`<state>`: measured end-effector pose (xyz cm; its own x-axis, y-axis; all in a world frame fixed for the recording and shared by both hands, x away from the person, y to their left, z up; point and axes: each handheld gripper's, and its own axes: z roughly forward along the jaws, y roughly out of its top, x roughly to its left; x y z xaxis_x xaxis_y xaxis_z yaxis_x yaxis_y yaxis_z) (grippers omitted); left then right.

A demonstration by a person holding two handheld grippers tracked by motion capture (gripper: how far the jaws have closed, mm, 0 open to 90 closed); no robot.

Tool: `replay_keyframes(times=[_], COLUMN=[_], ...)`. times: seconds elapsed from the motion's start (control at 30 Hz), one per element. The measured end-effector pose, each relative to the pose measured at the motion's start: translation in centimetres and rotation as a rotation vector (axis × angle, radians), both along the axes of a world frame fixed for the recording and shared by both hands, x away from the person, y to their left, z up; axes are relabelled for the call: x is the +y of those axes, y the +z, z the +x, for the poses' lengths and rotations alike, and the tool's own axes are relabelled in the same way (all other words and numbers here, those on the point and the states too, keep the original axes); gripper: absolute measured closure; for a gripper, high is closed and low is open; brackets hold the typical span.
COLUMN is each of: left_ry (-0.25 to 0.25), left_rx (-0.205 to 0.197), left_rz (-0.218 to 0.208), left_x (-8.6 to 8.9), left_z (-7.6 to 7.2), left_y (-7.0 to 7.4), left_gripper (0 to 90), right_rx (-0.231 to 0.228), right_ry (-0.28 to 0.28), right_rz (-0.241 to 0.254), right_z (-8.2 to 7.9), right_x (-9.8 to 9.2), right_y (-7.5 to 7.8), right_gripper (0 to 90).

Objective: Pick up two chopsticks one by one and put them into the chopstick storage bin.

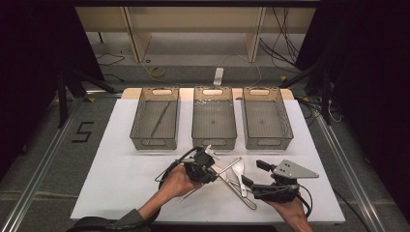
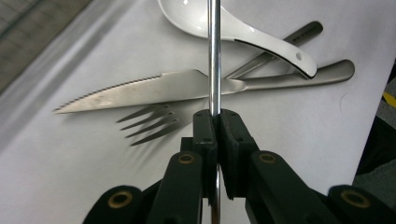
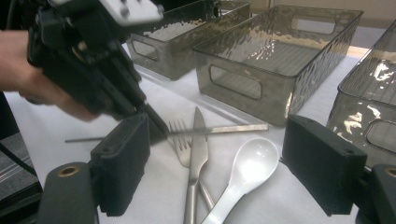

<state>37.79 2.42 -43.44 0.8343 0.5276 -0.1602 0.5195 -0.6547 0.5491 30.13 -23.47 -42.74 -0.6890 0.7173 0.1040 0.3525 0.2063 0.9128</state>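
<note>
Left gripper view: left tool point(image 2: 217, 122) is pinching a chopstick point(image 2: 214, 56) over the knife point(image 2: 154, 88) and fork point(image 2: 152, 123). Keep squeezing, lifting straight up. Right tool point(image 3: 224, 161) is waiting, spread wide.

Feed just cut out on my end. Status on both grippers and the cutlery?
Left gripper shut on metal chopstick, lifted over the pile. Right gripper open, holding nothing. Knife, fork, white spoon on table beneath. Path to three bins clear.
</note>
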Motion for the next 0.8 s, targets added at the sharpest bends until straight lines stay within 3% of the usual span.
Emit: replay_keyframes(times=[0.1,0.6,0.8], left_ry=[0.009,0.164,0.191], left_rx=[-0.006,-0.046,-0.059], left_rz=[-0.014,-0.126,-0.133], left_x=[1.0,6.7,7.8], left_z=[0.5,2.5,3.0], left_y=[0.7,3.9,4.3], left_gripper=[85.1,85.2,85.1], right_rx=[0.002,0.004,0.005], right_ry=[0.0,-0.007,-0.01], right_rz=[0.0,-0.006,-0.003], right_z=[0.0,0.0,0.1], right_x=[0.0,-0.1,-0.2], right_y=[0.0,0.0,0.0], right_gripper=[24.2,24.2,24.2])
